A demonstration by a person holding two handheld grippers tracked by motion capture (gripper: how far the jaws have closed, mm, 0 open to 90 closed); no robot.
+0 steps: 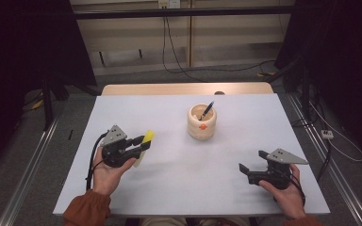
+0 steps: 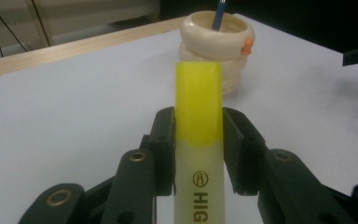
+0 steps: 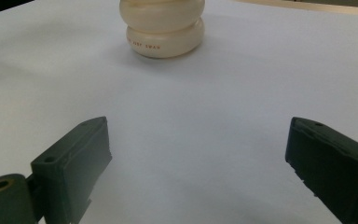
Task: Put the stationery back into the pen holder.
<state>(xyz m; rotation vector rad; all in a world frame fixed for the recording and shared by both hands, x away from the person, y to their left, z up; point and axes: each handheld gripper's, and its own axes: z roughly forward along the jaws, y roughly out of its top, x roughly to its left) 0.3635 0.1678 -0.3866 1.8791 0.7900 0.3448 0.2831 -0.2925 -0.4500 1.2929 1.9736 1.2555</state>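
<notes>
Left gripper (image 1: 139,143) clamped on yellow plastic highlighter (image 2: 198,116), its long axis aimed up-right at the cream ceramic pen cup (image 1: 201,122) mid-table, nearer this hand. Right gripper (image 1: 250,165) jaws apart, empty, low right.

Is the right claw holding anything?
No: the right claw stands wide open with only bare table between its jaws, short of the cream cup.

Cream pen pot (image 1: 201,123) w/ probably a blue pen (image 1: 207,110) inside.
</notes>
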